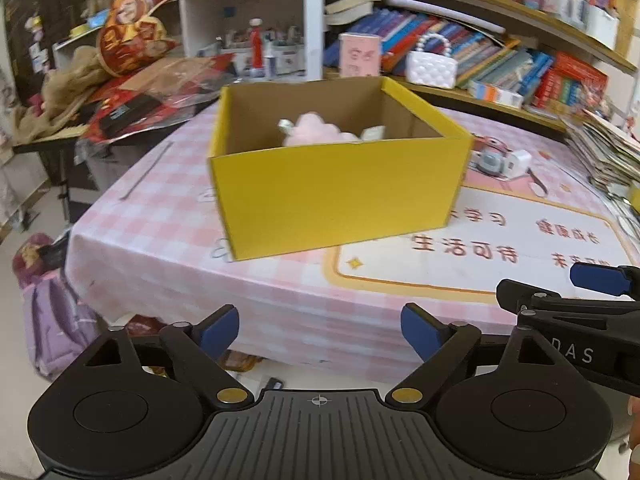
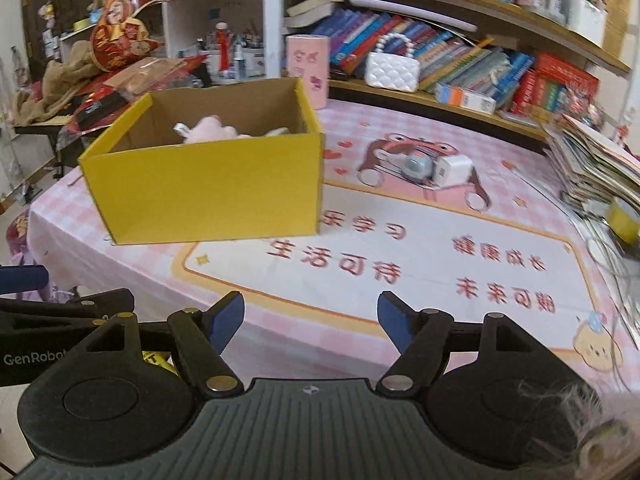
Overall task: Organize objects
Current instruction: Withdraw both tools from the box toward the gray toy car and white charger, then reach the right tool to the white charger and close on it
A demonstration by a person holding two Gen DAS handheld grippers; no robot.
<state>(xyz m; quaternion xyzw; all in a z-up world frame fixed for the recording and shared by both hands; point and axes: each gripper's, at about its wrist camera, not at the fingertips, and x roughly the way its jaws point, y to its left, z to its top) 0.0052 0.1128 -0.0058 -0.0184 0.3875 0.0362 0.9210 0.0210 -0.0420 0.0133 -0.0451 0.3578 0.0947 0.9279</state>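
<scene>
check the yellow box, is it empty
No, the yellow box holds a pink fluffy toy that shows above its near wall, with a small white item beside it.

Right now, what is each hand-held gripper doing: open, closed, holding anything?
Left hand-held gripper: open, nothing between its fingers.
Right hand-held gripper: open, nothing between its fingers.

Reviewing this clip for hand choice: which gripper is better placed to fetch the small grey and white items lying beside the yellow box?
Right, probably. The grey and white items lie to the right of the yellow box, on the right gripper side, its jaws open and empty. The left gripper faces the box.
</scene>
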